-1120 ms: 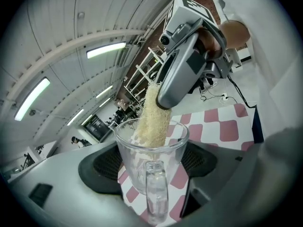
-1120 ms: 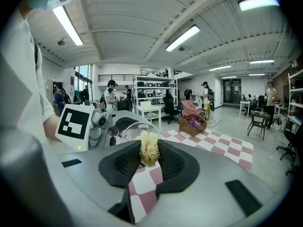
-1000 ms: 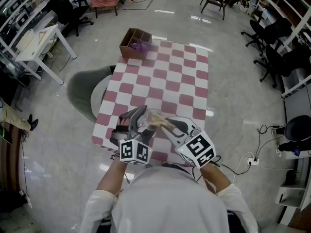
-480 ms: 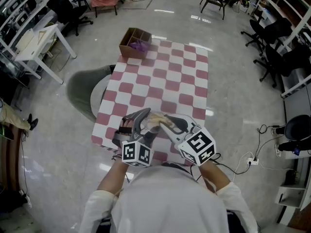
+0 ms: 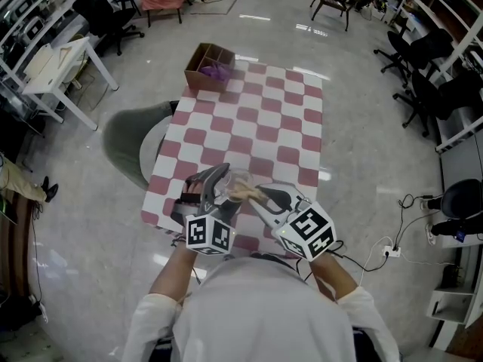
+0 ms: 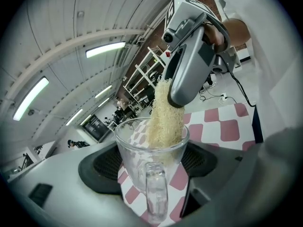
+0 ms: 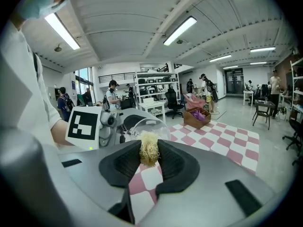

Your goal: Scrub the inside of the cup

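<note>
1. Glass cup [image 6: 142, 148] sits clamped between the left gripper's [image 6: 151, 163] jaws, above the checked table's [image 5: 281, 123] near edge.
2. Right gripper [image 7: 149, 161] pinches a pale fibrous scrubber [image 6: 165, 119], whose end is inside the cup.

Clear glass cup with a handle [image 6: 142, 148], gripped between the left tongs [image 6: 152, 163], open top up. Pale yellow stringy scrub pad [image 6: 165, 117], pinched in the right tongs [image 7: 149, 161], poking down inside the cup.
</note>
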`<state>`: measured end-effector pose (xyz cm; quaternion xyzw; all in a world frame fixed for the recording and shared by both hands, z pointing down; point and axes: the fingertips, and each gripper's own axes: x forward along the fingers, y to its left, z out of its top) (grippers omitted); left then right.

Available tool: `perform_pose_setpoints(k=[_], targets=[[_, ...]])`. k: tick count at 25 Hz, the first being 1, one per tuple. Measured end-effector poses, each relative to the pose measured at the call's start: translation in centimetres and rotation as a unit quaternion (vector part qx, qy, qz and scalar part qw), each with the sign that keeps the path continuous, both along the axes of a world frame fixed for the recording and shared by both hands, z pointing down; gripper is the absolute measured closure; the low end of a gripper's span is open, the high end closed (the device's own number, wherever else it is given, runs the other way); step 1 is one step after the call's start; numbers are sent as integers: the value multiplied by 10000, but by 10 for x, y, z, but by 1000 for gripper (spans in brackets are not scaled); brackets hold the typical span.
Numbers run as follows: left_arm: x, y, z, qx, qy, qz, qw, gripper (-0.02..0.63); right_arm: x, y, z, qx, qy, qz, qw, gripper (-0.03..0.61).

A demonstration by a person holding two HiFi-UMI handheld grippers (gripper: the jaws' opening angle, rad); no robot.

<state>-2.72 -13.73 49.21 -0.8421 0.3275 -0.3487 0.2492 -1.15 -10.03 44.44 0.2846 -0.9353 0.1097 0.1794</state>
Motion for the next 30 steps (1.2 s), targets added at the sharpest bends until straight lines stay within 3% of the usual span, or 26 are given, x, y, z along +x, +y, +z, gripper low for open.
perform_pose_setpoints(k=[7,11,18,21,26,30], targets=[[12,4,7,-159,158,95,9997,247,3,-11,-15,-10,-496,195,9986,466],[15,1,8,-340,497,35,9982,247,14,-22,-13,-78,-780,510,9956,466],[13,-15,8,-731,1125,-193,9908,247,21,-30,-17,-36,-1000,575,9933,465],[11,-26,11,-994,1576,-342,9819,247,28,-38,-24,40,-1216,681,9902,465],[2,-53,12,-1360,2478,-598,9573,247,41,-53,-31,188,-1510,860,9846,466],[-4,-77,19,-1460,2829,-789,9447,247,51,-64,-17,-10,-1513,952,9839,465]])
